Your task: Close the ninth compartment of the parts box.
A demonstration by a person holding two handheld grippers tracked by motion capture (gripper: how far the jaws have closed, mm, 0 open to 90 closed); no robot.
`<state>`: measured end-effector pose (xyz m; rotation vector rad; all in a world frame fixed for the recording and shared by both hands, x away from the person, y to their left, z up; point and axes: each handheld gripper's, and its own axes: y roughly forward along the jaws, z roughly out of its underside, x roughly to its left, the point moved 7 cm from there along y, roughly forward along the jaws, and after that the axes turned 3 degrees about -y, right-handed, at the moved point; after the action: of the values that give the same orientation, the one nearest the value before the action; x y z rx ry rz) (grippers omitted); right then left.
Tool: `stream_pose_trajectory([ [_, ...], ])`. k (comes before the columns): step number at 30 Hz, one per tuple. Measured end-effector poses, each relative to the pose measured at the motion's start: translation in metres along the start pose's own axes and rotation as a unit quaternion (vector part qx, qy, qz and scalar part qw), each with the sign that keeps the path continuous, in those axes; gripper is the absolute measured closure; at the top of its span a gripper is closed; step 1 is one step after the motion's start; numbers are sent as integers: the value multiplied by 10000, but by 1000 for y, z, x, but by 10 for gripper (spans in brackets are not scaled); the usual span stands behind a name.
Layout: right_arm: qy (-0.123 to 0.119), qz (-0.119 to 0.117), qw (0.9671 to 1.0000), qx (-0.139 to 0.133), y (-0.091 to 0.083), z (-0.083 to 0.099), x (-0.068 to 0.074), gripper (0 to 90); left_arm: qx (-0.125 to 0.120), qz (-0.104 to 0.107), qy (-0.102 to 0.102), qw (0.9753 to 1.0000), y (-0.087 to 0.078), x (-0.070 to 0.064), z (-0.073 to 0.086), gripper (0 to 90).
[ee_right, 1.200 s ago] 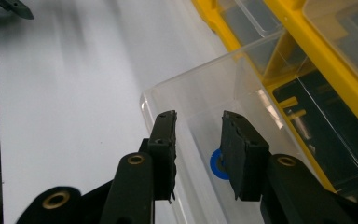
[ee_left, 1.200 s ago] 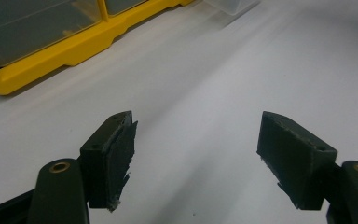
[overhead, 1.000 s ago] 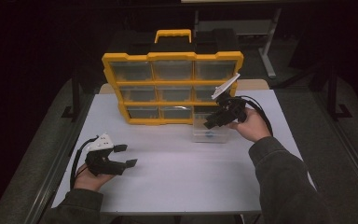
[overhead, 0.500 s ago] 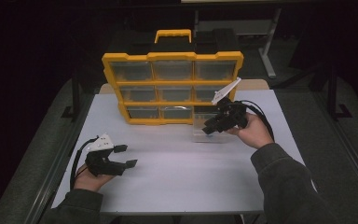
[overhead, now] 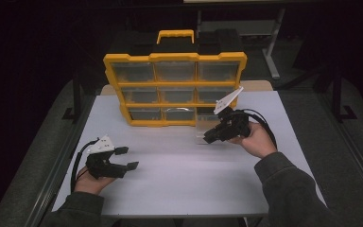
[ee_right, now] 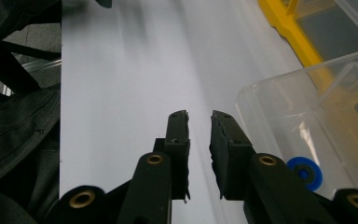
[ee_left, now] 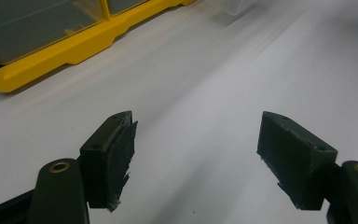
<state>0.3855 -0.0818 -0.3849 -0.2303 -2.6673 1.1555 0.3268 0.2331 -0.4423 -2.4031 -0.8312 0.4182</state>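
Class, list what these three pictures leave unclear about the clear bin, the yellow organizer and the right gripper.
- Clear bin: right gripper view, cut off by the right edge; in the high view its outline is too faint to trace.
- Blue ring in the bin: partly hidden behind the right gripper.
- Yellow organizer drawers: high view, contents too small and dim.
- Right gripper's jaws: nearly closed with nothing between; shut or not, unclear.

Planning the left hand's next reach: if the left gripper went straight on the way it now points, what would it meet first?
Mostly bare table. Judging by its own view, the left gripper, jaws open, aims between the yellow organizer and the clear bin; depth is unclear.
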Motion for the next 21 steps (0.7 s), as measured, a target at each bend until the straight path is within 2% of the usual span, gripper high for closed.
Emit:
stream_pose_trajectory([
  [3,25,-37,10000,46,1,2,3,778,-56,-6,-24,10000,-1,-1,-2,269],
  [6,-30,-21,10000,35,4,5,3,793,-22,-24,-1,10000,0,-2,-1,269],
  [8,39,-43,10000,70,5,8,5,797,-16,-26,-24,10000,0,-2,-1,269],
  [13,39,-42,10000,32,7,15,3,826,-12,-21,-61,10000,1,-2,0,269],
  [21,64,-53,9999,103,14,23,5,850,-15,-34,-20,10000,-1,-1,-1,269],
])
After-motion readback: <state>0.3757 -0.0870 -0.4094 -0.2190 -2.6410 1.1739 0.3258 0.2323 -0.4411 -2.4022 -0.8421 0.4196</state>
